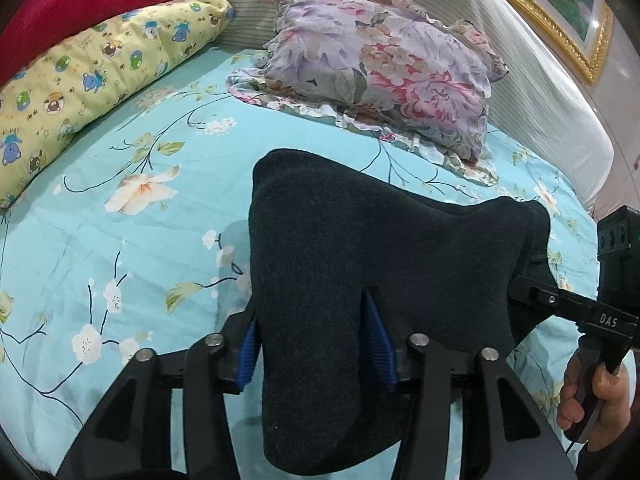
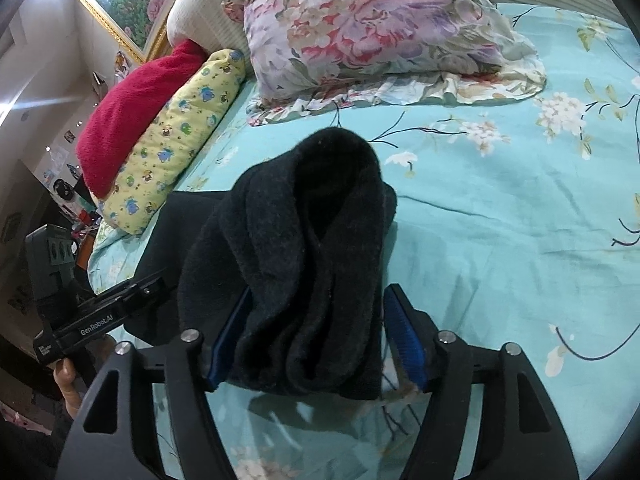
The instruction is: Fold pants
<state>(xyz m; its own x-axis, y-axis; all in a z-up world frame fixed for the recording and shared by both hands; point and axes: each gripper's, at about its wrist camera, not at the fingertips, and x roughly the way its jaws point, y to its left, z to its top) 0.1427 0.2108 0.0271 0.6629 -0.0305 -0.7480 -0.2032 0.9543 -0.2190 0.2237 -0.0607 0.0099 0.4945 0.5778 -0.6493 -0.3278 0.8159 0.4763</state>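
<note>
Looks like mid-fold: both the left tool (image 1: pixel 312 344) and right tool (image 2: pixel 316 344) are clamped on the dark pants (image 1: pixel 360 248), held up above the bed (image 1: pixel 120 240) (near the pillows end), so next they need lowering flat together.

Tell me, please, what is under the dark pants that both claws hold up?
Under the dark pants lies the turquoise flowered bedsheet, with their shadow on it. The left claw and right claw grip them. The sheet directly beneath the cloth is covered.
</note>
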